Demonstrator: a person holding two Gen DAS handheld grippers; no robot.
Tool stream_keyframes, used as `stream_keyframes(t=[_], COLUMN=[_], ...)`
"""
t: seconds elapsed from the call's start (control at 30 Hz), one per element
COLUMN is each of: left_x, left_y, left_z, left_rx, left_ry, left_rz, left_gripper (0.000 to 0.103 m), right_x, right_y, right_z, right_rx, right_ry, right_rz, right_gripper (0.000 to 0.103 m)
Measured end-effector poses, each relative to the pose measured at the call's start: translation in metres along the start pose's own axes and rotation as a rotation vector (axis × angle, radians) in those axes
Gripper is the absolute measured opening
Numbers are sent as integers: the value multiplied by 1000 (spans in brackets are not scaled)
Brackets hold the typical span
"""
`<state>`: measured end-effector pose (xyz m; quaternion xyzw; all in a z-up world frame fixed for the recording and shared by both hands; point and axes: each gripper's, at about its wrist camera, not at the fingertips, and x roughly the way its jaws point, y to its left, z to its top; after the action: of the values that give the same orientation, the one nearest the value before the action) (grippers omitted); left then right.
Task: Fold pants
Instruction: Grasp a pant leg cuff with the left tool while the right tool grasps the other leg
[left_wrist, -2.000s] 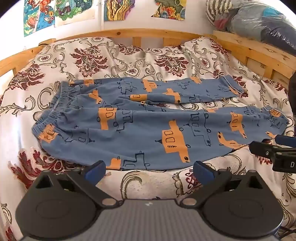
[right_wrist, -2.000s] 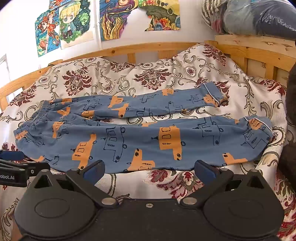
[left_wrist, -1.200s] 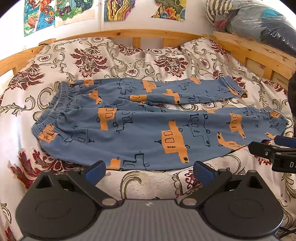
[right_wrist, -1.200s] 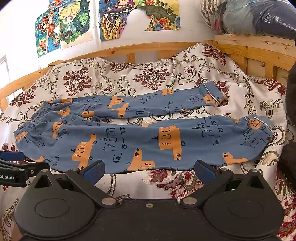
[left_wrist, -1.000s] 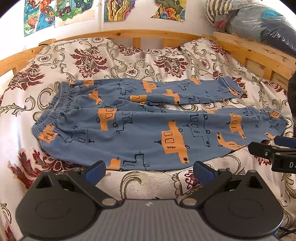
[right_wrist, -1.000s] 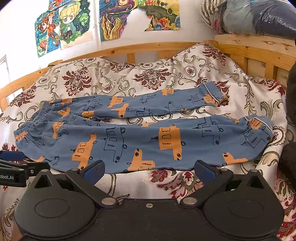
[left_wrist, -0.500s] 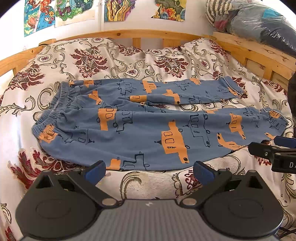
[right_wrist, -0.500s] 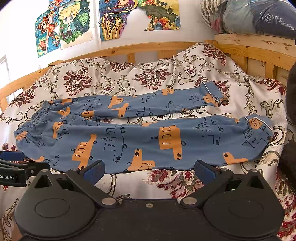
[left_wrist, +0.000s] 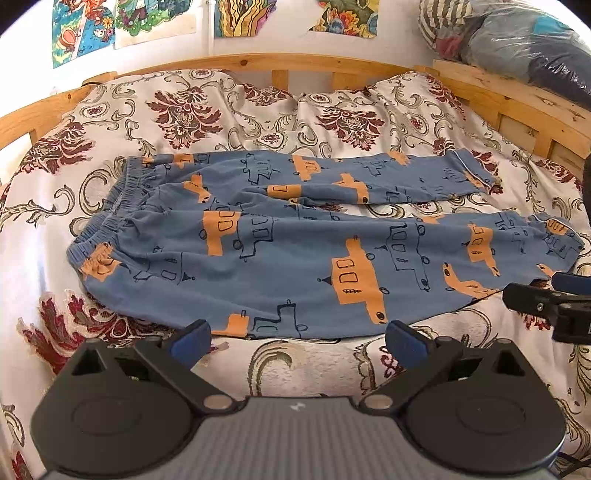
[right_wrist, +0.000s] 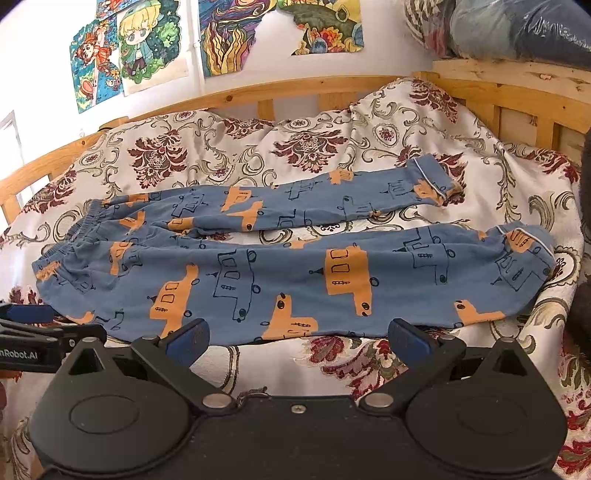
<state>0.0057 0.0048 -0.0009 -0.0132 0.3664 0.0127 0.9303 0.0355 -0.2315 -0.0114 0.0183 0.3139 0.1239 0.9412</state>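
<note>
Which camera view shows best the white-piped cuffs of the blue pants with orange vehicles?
The right wrist view: both white-piped cuffs of the blue pants show fully. In the left wrist view they lie smaller, near the edge.

The pants lie spread flat across the bed, waistband to the left, both legs running right, one behind the other. The left gripper and right gripper hover before the near leg, side by side, fingers spread wide.
</note>
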Motion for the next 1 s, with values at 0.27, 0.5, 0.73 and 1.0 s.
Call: stream_keyframes(t=[0.27,0.5,0.73,1.0], left_x=[0,35,114,170], left_y=[31,85,141,188], left_z=[44,136,195,213], left_rx=[-1,177,235,264], left_ry=[-87,-43,52,208], left_rz=[115,100,78,-61], left_gripper=[103,103,103,96], right_x=[22,92,188,296], right_y=[-10,-11,8,81], right_z=[51,115,194,239], right_rx=[-27,-160,-298,-500], right_ry=[-20,42,143,248], right_rz=[90,218,417,690], right_gripper=[102,102,102,101])
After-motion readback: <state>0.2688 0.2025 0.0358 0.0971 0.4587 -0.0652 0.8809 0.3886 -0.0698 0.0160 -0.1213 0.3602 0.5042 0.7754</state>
